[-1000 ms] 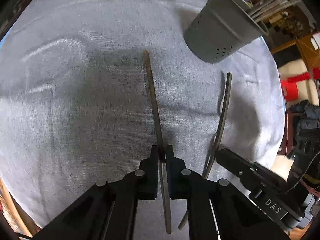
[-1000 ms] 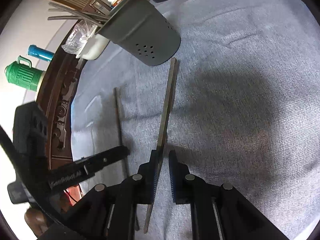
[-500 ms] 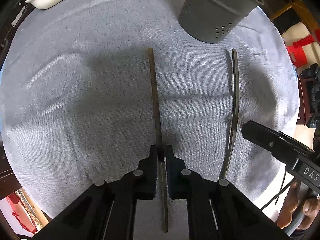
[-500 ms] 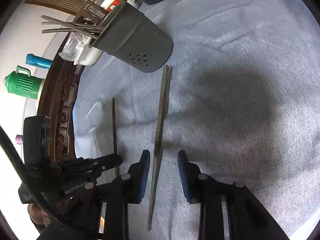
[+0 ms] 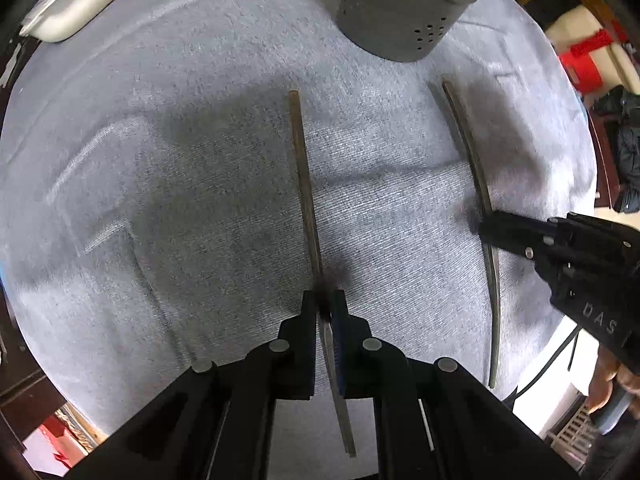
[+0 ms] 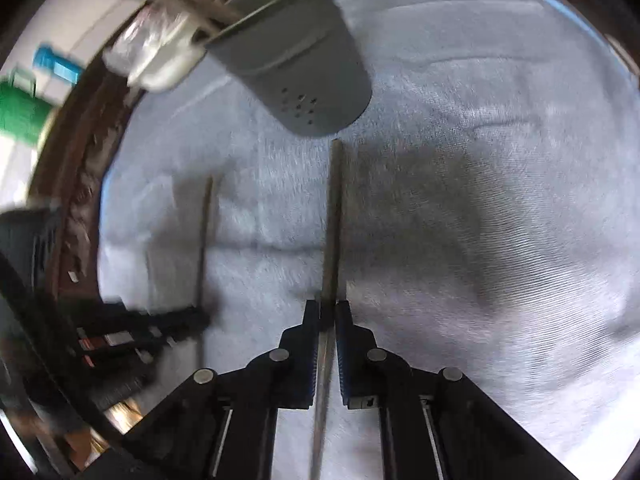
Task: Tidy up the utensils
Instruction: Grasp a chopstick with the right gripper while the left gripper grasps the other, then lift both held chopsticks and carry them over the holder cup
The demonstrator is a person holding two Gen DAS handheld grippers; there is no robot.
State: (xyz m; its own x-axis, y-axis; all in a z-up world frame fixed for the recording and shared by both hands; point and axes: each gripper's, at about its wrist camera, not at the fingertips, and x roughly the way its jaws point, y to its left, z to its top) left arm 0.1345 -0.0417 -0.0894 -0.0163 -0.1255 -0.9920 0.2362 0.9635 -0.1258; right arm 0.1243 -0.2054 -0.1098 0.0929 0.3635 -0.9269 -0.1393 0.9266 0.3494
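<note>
- The left gripper [image 5: 323, 307] had its jaws clenched on a chopstick [image 5: 305, 184], pinching it partway along its length.
- That chopstick ran straight ahead of the jaws over the grey cloth [image 5: 168, 168] on the counter, and its near end stuck out behind the pads, between the gripper's arms.
- Beyond its far tip, ahead of the jaws and a little to their right, stood the grey holder [image 5: 404, 12], pierced with small holes near its base; tip and holder were apart.
- To the right of the left jaws lay the second chopstick [image 5: 478, 184], roughly parallel to the first, with the right gripper [image 5: 486, 229] clamped across its middle.
- In the right wrist view, the right gripper [image 6: 328, 312] had just been closing, and its jaws stood clenched on the second chopstick [image 6: 334, 216], which passed between the pads.
- That stick pointed ahead of the jaws, its far tip just short of the holder [image 6: 304, 76], which leaned in this view with utensils poking from its mouth.
- Left of the right jaws was the first chopstick [image 6: 204, 240], with the left gripper [image 6: 200, 316] across its near part; this view was blurred.
- A white dish [image 5: 76, 4] sat far ahead-left of the left jaws, at the cloth's edge.
</note>
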